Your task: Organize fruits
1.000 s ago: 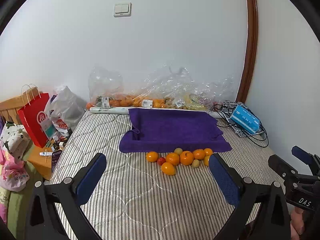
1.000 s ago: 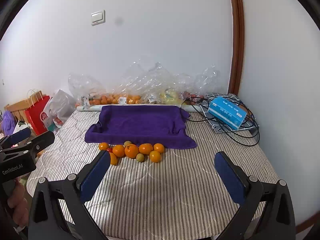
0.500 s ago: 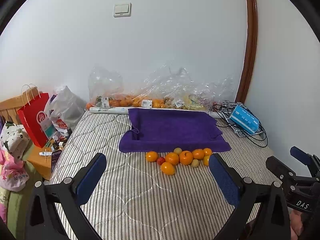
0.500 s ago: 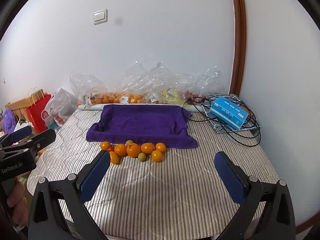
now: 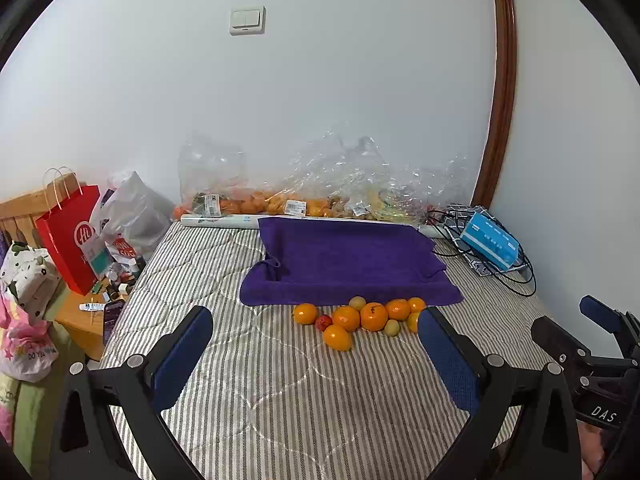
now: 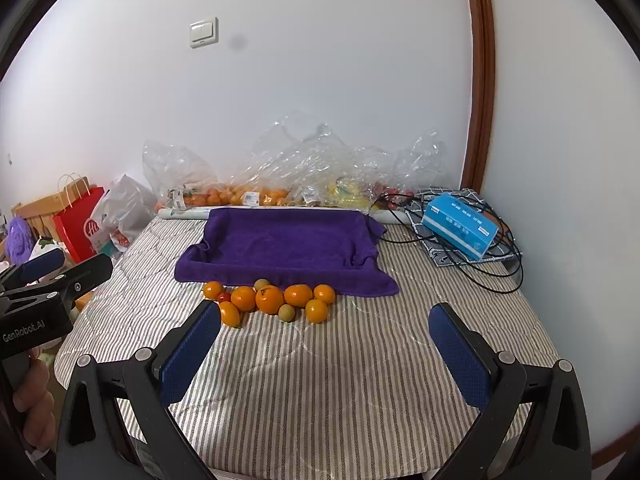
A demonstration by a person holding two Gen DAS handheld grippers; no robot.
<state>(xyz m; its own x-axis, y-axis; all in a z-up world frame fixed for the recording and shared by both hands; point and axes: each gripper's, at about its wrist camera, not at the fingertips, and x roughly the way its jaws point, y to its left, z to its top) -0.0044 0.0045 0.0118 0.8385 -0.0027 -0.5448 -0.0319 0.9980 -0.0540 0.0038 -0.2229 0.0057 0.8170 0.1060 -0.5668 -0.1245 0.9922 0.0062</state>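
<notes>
A cluster of loose fruit lies on the striped mattress just in front of a purple towel-lined tray: several oranges, two small green fruits and one small red one. My left gripper stands open, held back from the cluster with nothing between its blue pads. The right gripper is open too, near the bed's front, empty. Each gripper shows at the edge of the other's view.
Clear plastic bags of fruit line the wall behind the tray. A blue box on tangled black cables sits at the right. A red paper bag and clutter stand left of the bed. Bare striped mattress lies below the grippers.
Both views have drifted slightly: the fruit and tray sit a little higher and nearer in the right wrist view. Both grippers stay open and empty.
</notes>
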